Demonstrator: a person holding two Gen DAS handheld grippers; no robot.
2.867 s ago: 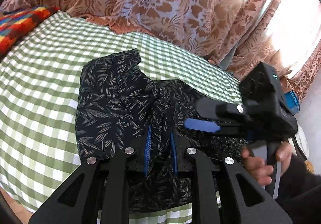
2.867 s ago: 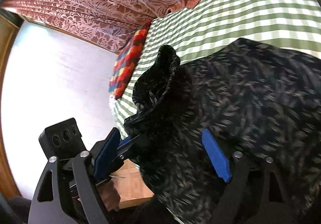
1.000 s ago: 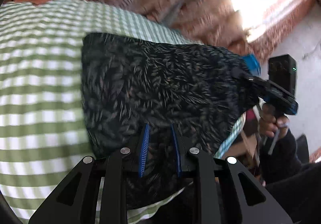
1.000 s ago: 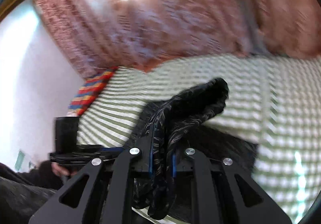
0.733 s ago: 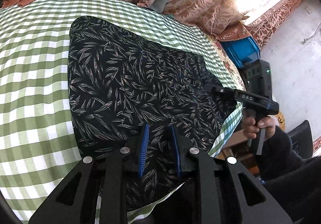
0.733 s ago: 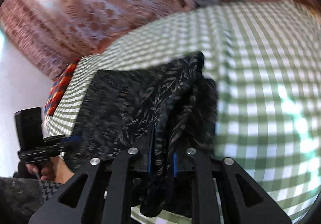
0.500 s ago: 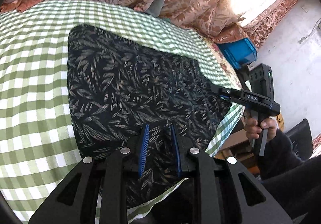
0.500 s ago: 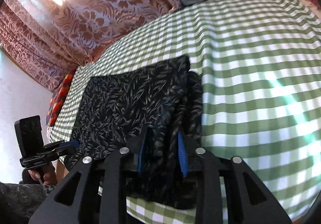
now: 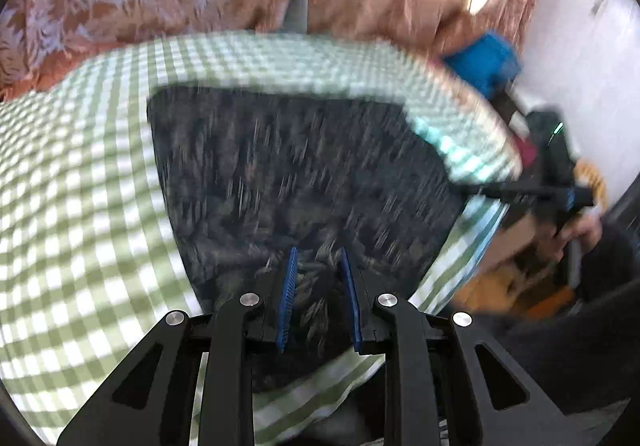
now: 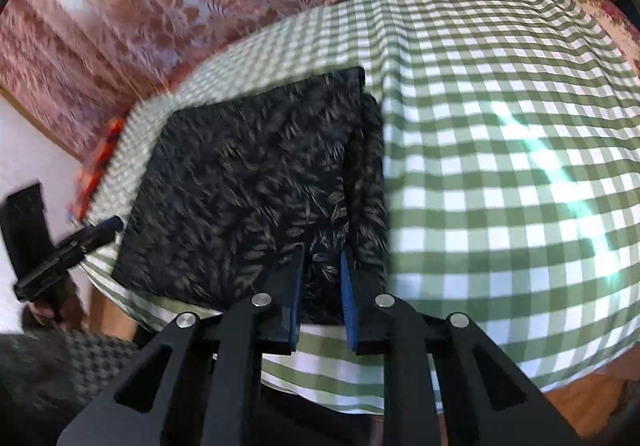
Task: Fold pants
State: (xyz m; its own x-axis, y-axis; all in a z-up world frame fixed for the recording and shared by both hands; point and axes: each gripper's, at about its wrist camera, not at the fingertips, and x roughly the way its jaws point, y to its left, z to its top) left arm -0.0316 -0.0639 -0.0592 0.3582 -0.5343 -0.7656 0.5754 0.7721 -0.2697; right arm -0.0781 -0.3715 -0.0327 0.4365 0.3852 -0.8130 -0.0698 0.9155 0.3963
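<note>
Black leaf-print pants (image 10: 248, 182) now flat on checked sheet (image 10: 500, 174), both grippers' fingers still pinching them, right closing.

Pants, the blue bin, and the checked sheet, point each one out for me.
pants (image 10: 248, 182), right wrist view, middle of folded top layer
blue bin (image 9: 482, 60), left wrist view, its side
checked sheet (image 10: 500, 126), right wrist view, bare part

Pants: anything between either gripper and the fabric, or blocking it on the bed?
Nothing visible. The pants lie folded on the checked sheet. The left gripper pinches the near edge; the right gripper is closing with fabric between its fingers.
</note>
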